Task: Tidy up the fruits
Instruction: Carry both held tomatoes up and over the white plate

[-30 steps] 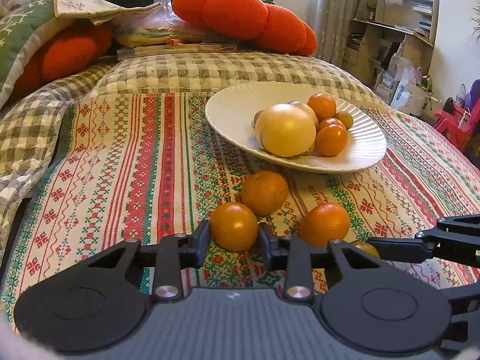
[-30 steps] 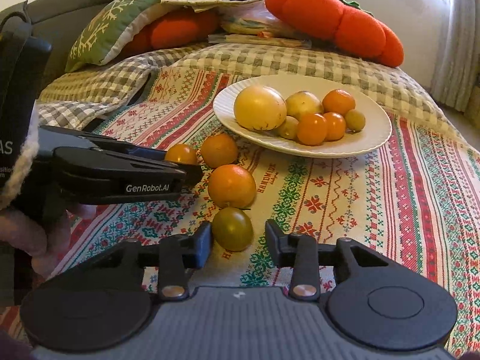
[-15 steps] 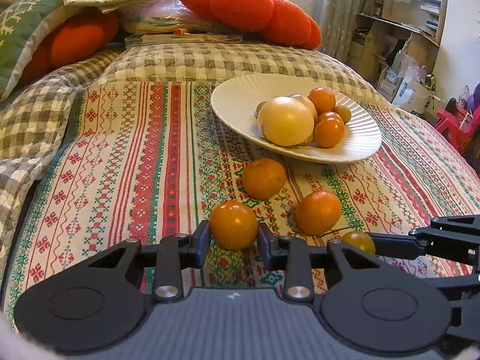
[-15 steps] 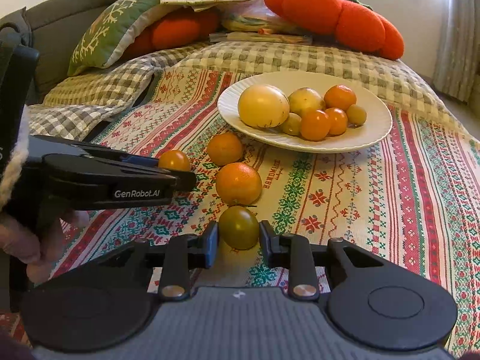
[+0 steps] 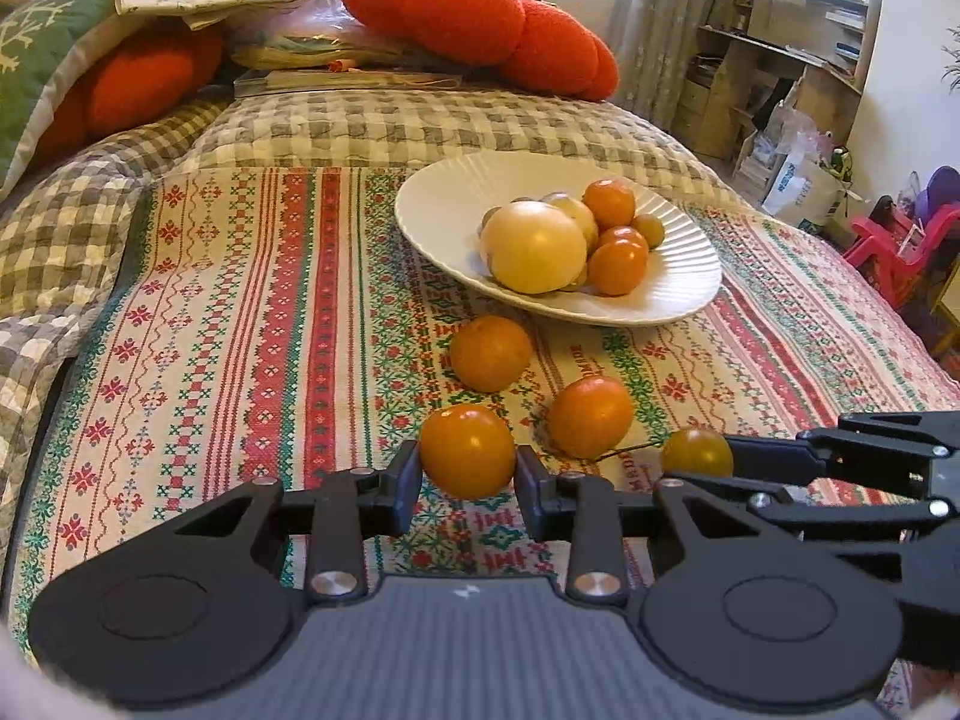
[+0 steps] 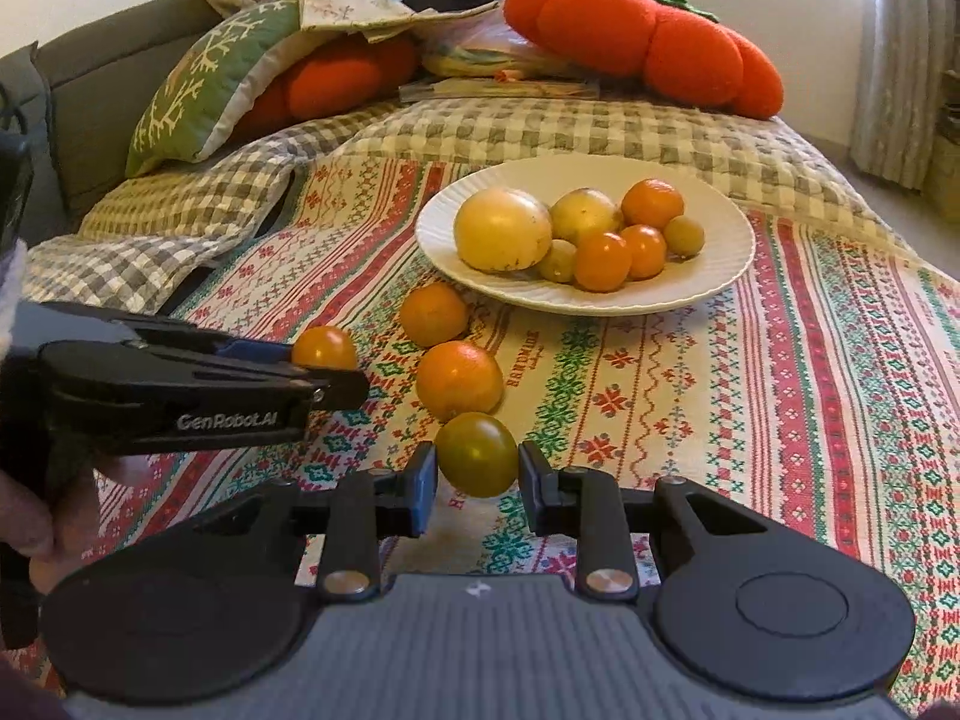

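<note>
Left gripper [image 5: 467,483]: jaws clamped on orange tomato [image 5: 467,457].
Right gripper [image 6: 477,487]: jaws clamped on green tomato [image 6: 477,453].
Plate [image 6: 708,282]: holds mixed fruit.

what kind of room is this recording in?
Most likely a lived-in home room, a bedroom or living room. The fruit plate sits on a patterned cloth over a checked quilt, with orange plush cushions behind and cluttered wooden shelves by a curtained window.
</note>
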Demonstrator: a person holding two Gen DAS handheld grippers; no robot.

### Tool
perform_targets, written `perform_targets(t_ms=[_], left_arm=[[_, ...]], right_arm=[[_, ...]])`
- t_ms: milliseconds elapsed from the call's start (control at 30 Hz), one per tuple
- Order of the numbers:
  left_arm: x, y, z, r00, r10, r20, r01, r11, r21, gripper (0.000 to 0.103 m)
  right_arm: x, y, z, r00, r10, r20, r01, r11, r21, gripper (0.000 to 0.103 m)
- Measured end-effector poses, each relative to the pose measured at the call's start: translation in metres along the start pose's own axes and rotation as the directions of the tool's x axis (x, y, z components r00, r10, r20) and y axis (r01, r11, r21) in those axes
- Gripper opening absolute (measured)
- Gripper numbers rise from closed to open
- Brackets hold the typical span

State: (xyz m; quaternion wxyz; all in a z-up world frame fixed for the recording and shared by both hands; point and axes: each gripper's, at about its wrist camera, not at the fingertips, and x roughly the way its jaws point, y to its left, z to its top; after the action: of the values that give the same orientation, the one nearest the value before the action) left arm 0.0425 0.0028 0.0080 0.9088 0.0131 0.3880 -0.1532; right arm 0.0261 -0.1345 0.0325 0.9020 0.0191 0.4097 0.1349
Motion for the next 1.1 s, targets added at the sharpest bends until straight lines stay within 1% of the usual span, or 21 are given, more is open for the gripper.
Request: perform_targets(t_ms=[333,567,833,1100], left_arm=[[-0.01,-0.003,0.008,0.999,-0.037,0.037,0.038,0.999,-0.019,0.025],[-0.013,-0.012,0.018,0.996,-0.066,0.066,0.066,0.998,-0.007,0.025],[-0.003,-0.029,0.026,0.993,-0.091,0.07,0.088,0.995,0.04,0.025],[0.013,-0.046,0.04,0.989,-0.125,0.081,0.121,0.992,0.047,0.025]], right_arm=[[-0.009,-0.018,0.01,0.999,-0.009,0.042,0.005,0.996,0.091,0.026],[-0.012,-0.031,0.016,0.997,-0.023,0.076,0.012,0.991,0.135,0.026],[-0.009,-0.054,0.028,0.993,-0.069,0.1,0.051,0.984,0.169,0.026],[-0.002,-0.073,0.04,0.99,-0.068,0.125,0.039,0.975,0.218,0.026]])
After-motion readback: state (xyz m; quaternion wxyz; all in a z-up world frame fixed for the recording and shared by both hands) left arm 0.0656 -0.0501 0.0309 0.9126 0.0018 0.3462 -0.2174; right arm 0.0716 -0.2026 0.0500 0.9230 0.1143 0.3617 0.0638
